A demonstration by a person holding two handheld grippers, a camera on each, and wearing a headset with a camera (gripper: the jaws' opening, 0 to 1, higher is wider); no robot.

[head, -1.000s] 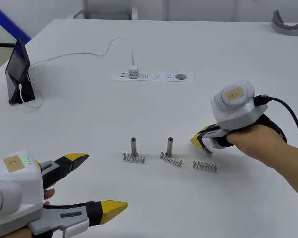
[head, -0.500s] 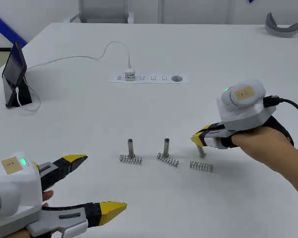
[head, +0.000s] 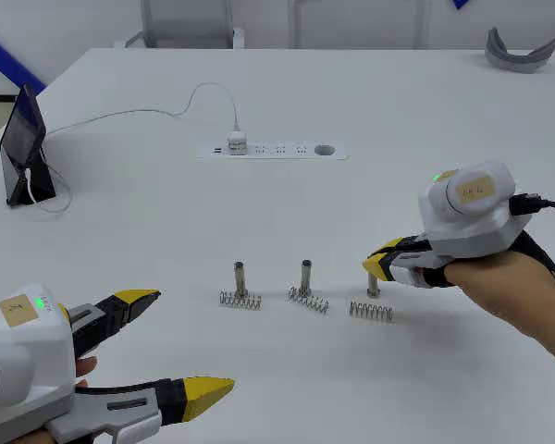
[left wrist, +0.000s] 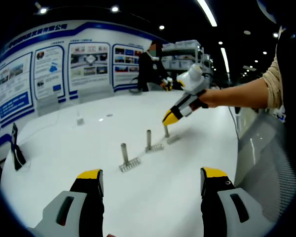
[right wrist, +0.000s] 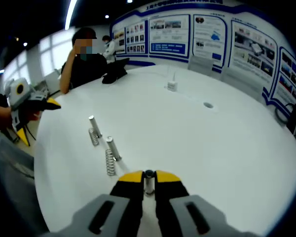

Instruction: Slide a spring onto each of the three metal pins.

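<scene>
The right gripper point(head: 379, 266) is closed narrow on the third pin point(right wrist: 149, 181), which stands upright on the counter point(head: 398, 111), with a spring point(head: 370, 311) lying just beside its tips. The left gripper point(head: 190, 339) gapes wide, holding nothing. The other two pins point(head: 240, 277) and their springs point(head: 240, 300) lie ahead of it, well apart.

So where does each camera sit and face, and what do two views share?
Head view: on the head, facing down at the table; left tool, right tool, hand show.
Left gripper view: on the left tool, facing the pins; its open jaws show.
Right gripper view: on the right tool, facing across the table; jaws shut on a pin.
All share the pins.
</scene>
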